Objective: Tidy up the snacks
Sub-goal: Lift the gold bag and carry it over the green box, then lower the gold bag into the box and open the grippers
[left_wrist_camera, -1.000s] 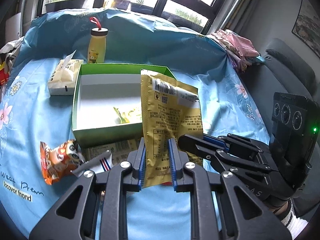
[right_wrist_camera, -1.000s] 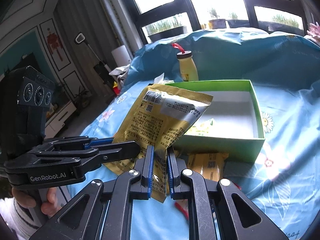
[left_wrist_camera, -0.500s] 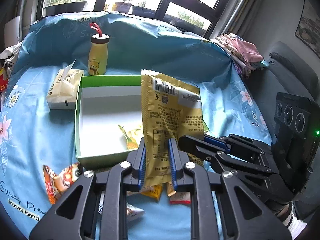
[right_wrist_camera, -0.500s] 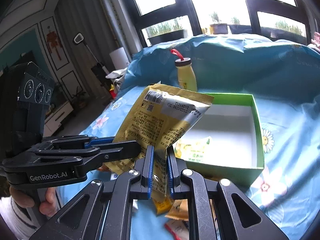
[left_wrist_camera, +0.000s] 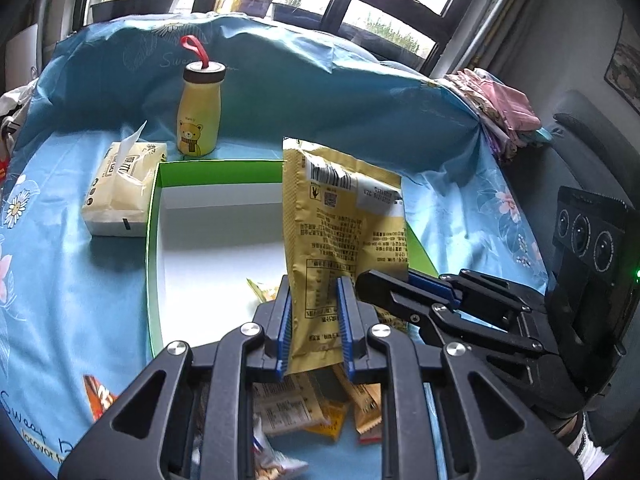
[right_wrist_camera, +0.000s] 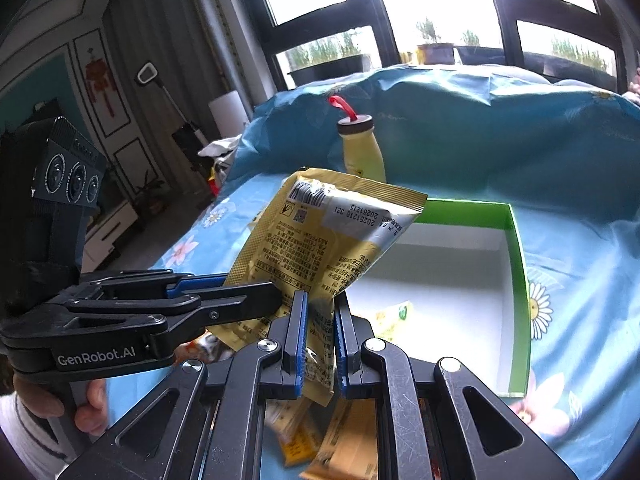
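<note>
Sharing one yellow snack packet (left_wrist_camera: 340,240): two grippers, left (left_wrist_camera: 314,322) and right (right_wrist_camera: 320,344).

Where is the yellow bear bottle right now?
In the left wrist view the yellow bear bottle stands upright on the blue cloth just behind the green box's far left corner, right of the tissue pack.

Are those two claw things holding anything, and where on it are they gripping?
Yes: both the left gripper and the right gripper pinch the same yellow snack packet at its lower end, above the green box.
</note>
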`<state>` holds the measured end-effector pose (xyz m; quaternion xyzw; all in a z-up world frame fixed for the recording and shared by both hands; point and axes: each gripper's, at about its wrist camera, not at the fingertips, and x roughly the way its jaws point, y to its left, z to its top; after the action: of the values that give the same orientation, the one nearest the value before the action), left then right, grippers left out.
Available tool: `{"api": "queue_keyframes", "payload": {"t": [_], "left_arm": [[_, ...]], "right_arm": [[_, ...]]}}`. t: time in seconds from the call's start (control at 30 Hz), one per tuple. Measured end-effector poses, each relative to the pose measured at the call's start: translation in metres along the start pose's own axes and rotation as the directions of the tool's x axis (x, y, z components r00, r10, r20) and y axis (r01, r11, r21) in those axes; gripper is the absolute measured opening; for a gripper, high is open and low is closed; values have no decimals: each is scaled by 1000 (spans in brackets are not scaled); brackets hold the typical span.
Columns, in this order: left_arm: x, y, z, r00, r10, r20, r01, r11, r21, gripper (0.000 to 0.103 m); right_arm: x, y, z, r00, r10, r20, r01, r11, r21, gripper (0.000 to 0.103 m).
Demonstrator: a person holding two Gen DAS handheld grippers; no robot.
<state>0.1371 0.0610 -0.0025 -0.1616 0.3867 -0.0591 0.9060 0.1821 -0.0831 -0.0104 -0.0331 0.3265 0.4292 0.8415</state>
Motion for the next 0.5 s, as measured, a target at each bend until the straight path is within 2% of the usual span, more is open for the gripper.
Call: {"api": "queue_keyframes", "payload": {"t": [0.5], "left_arm": [[58, 31, 4, 994, 22, -108, -32, 996, -89, 20]], "right_arm": [[62, -27, 1, 993, -37, -111, 39, 999, 24, 14]]}}
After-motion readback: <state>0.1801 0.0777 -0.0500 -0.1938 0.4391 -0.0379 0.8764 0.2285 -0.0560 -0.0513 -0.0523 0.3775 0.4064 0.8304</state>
